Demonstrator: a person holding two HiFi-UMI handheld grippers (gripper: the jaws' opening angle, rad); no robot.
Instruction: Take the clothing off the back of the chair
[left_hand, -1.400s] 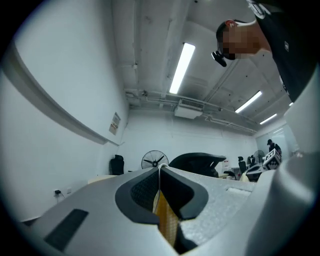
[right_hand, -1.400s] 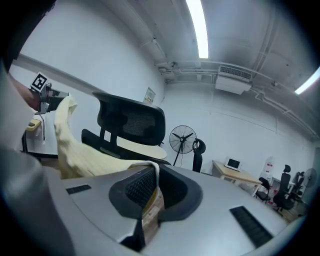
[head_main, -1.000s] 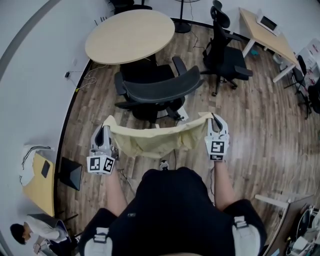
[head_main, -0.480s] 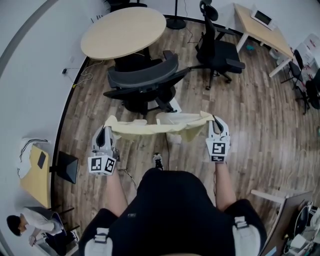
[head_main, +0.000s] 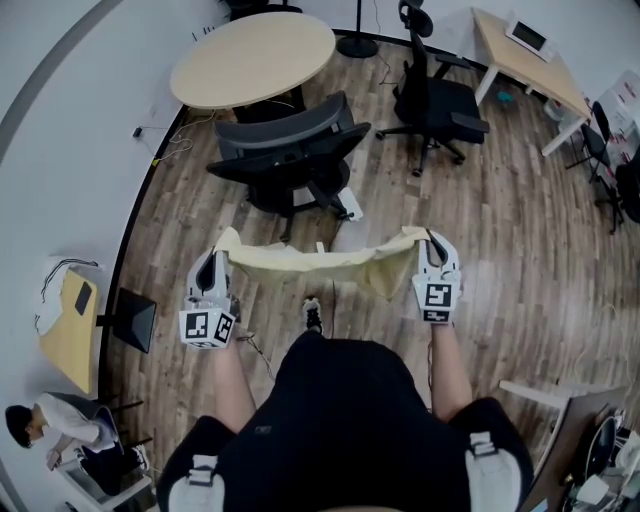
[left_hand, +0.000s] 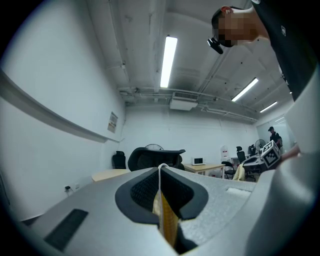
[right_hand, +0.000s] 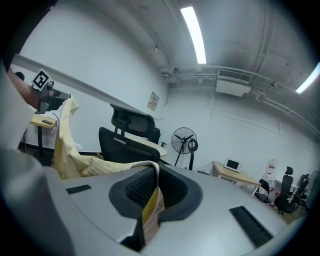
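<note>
Looking down from my head, my left claw and my right claw are out in front of me at about the same height, well apart. The yellow garment is stretched between them. One end is pinched in each claw, and the middle sags a little above the wooden floor. The garment is clear of the dark chair, which stands beyond it with a bare back. A second chair stands further off to the right.

From my left claw's view, the left claw has its jaws together. They are clamped on a thin fold of the yellow garment that runs up between the pads. The dark chair shows past the tips, against the white wall. Far to the right I can see the marker cube of my right claw.

From my right claw's view, the right claw is likewise clamped on the yellow garment. The edge of the cloth is pressed between the pads, and the rest trails off to the left and rises to my left claw. The dark chair stands behind the cloth, apart from it. A standing fan is near the far wall, and a counter with a laptop is to the right of it.
</note>
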